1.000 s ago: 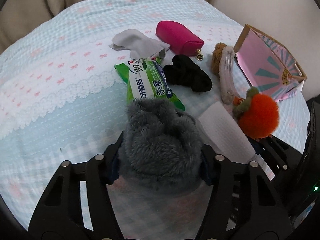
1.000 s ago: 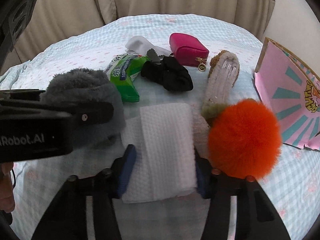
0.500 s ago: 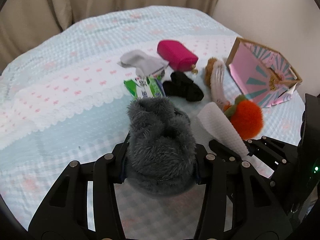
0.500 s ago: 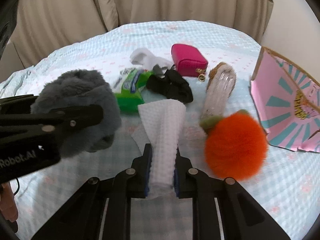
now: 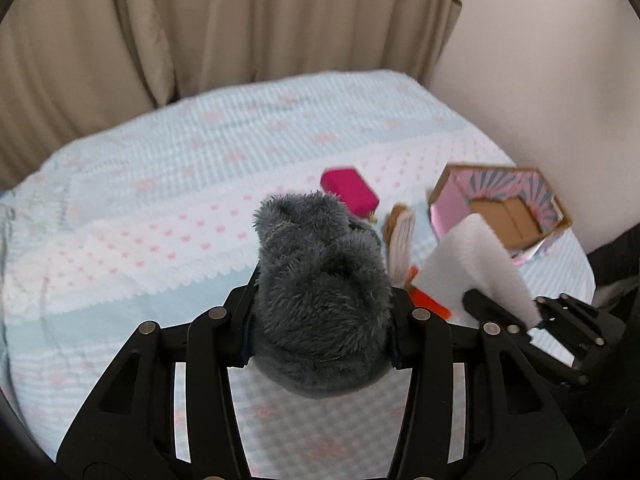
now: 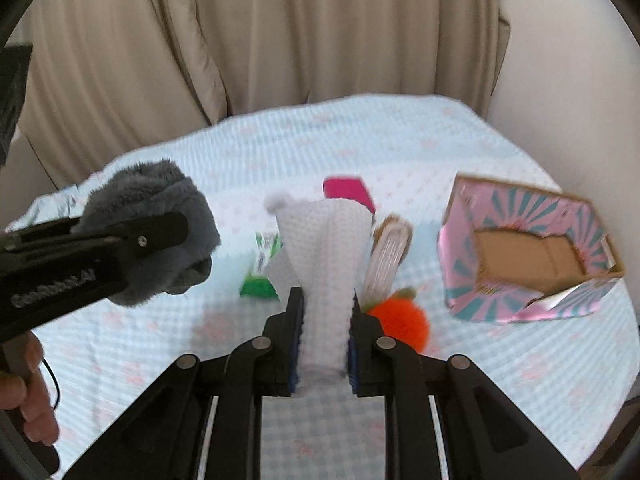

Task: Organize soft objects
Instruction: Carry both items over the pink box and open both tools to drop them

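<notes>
My left gripper (image 5: 322,316) is shut on a grey fluffy plush (image 5: 320,280) and holds it above the bed; it also shows at the left of the right wrist view (image 6: 152,224). My right gripper (image 6: 325,320) is shut on a white waffle cloth (image 6: 326,240), lifted off the bed; the cloth also shows in the left wrist view (image 5: 476,268). A pink patterned cardboard box (image 6: 528,252) stands open at the right, also seen in the left wrist view (image 5: 504,212).
On the blue checked bedspread (image 6: 400,140) lie an orange pompom (image 6: 404,320), a brown-edged hair clip (image 6: 390,256), a magenta pouch (image 6: 348,192) and a green wipes pack (image 6: 262,272). Beige curtains (image 6: 280,40) hang behind the bed.
Both grippers have risen from the bed. The right gripper closed on the white cloth and lifted it. The left gripper carried the grey plush upward.
</notes>
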Available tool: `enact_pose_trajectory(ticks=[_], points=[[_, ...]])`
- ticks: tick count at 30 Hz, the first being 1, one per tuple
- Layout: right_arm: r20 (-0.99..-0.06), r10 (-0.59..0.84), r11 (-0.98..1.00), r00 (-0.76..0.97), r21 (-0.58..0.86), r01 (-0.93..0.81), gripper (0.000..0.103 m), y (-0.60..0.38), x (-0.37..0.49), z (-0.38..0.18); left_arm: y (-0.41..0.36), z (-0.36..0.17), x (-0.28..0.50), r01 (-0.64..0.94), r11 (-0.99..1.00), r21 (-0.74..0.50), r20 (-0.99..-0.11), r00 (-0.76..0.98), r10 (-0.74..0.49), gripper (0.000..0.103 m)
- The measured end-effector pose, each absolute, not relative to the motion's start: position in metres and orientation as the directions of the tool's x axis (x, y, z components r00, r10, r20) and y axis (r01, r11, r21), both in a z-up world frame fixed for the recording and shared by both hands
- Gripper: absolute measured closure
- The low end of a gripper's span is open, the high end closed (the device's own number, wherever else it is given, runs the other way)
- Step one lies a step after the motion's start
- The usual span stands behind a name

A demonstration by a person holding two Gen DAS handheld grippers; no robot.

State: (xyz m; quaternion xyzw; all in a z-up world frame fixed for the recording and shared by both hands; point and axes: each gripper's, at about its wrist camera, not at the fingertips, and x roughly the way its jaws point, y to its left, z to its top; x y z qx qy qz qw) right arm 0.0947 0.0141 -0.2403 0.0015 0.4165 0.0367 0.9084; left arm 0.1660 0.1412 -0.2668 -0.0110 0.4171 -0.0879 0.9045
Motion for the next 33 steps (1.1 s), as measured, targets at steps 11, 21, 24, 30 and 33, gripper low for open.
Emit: enact_pose_trajectory(ticks=[11, 21, 24, 30, 33], points=[[-0.692, 0.084, 0.996, 0.717, 0.082, -0.038, 0.086, -0.049, 0.097, -0.117, 0.077, -0.158, 0.158, 0.112, 0.99, -0.087, -0.692, 0.708, -0.141, 0.059], [-0.716, 0.076, 0.996, 0.694, 0.081, -0.025, 0.086, -0.166, 0.12, -0.09, -0.048, -0.153, 0.193, 0.105, 0.985, -0.137, -0.711, 0.682, -0.171, 0.059], [-0.744, 0.059, 0.998, 0.666, 0.067, -0.013, 0.086, -0.204, 0.131, -0.099, -0.087, -0.171, 0.214, 0.121, 0.982, -0.144, -0.742, 0.643, -0.188, 0.059], [-0.816, 0.046, 0.999, 0.577, 0.054, -0.004, 0.086, -0.269, 0.164, -0.136, -0.159, -0.227, 0.26, 0.187, 0.974, -0.125, -0.815, 0.541, -0.208, 0.059], [-0.862, 0.061, 0.997, 0.503, 0.079, 0.013, 0.086, -0.299, 0.19, -0.166, -0.182, -0.255, 0.278, 0.191, 0.974, -0.121, -0.852, 0.484, -0.201, 0.059]])
